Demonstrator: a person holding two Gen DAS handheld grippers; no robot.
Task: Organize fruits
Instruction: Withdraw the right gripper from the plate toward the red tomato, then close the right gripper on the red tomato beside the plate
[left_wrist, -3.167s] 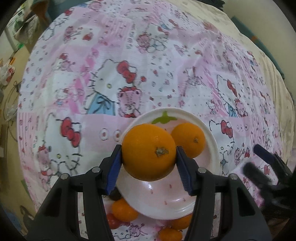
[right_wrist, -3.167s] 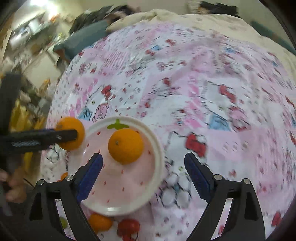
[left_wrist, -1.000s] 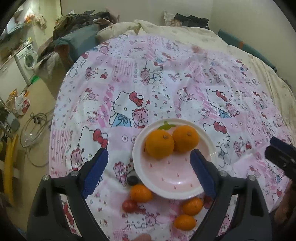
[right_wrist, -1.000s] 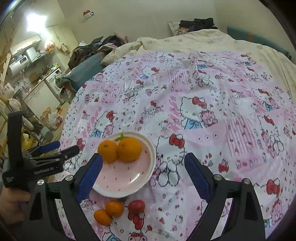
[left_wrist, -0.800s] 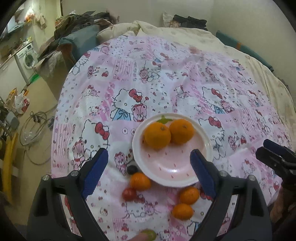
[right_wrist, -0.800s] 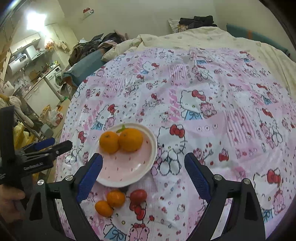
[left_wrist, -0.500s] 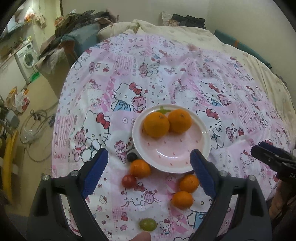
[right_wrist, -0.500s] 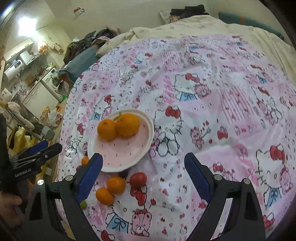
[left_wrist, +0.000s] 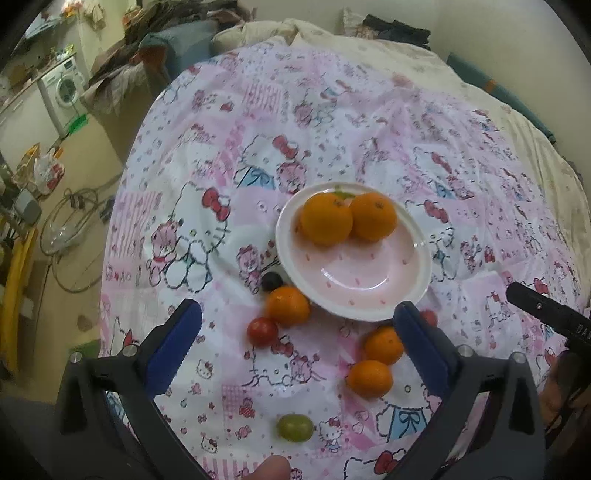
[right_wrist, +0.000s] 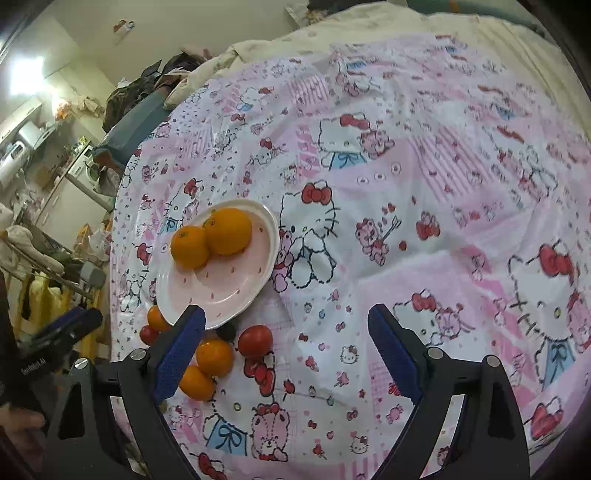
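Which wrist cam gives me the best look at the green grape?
The left wrist view. The green grape lies in the open on the pink cloth, near the bottom of the frame between the open left gripper fingers. In the right wrist view I cannot find it; that gripper's finger covers that area.

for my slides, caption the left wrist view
Open left gripper above a plate holding two oranges, more fruit loose nearby.

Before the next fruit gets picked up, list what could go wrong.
1. The two oranges sit touching at the far side of the plate; another fruit dropped in could knock one out.
2. The loose fruit is round and lies on a wrinkled cloth; the small orange sits close beside the dark grape and the small tomato, so the open left gripper may nudge those away.
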